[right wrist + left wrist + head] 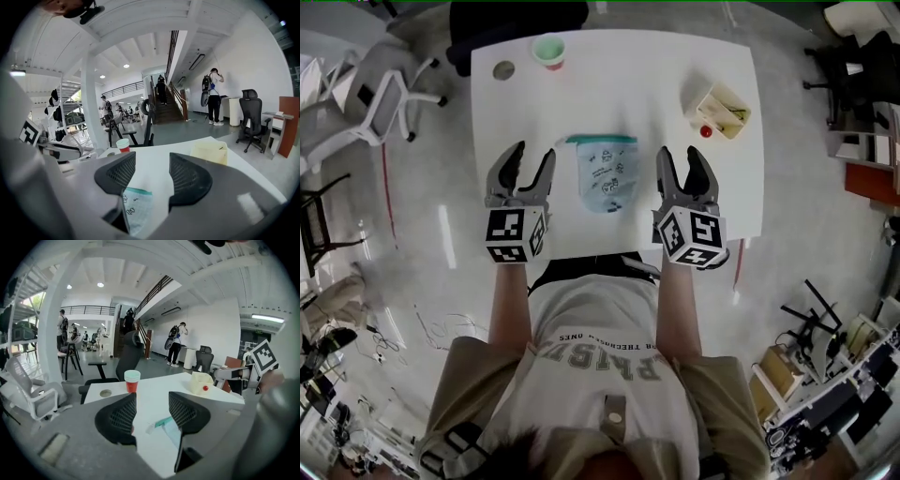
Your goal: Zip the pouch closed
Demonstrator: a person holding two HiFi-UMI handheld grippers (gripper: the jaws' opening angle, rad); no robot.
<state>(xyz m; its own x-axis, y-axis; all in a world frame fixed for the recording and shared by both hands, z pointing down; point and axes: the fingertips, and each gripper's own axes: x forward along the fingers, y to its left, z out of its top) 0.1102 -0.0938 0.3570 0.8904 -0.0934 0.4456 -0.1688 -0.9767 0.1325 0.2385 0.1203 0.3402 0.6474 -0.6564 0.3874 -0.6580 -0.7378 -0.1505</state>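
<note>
Both wide and empty, left gripper (534, 155) and right gripper (680, 155) flank pouch (605, 178). Pouch likely soft, light: pinch beside zipper (600, 140).

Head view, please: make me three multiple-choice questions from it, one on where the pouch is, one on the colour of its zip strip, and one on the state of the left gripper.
1. Where is the pouch?
A. On the table, between the left gripper and the right gripper.
B. Hanging from the right gripper.
C. Lifted by both grippers.

2. What colour is the pouch's zip strip?
A. Red.
B. Teal.
C. Yellow.

3. What state is the left gripper in?
A. Shut on the pouch.
B. Open, with nothing between its fingers.
C. Shut on the zip strip.

Answers:
1 A: the head view shows it lying flat on the white top with a gripper at either side.
2 B: the band along its far edge is teal.
3 B: the left gripper view shows the fingers apart and touching nothing.
</note>
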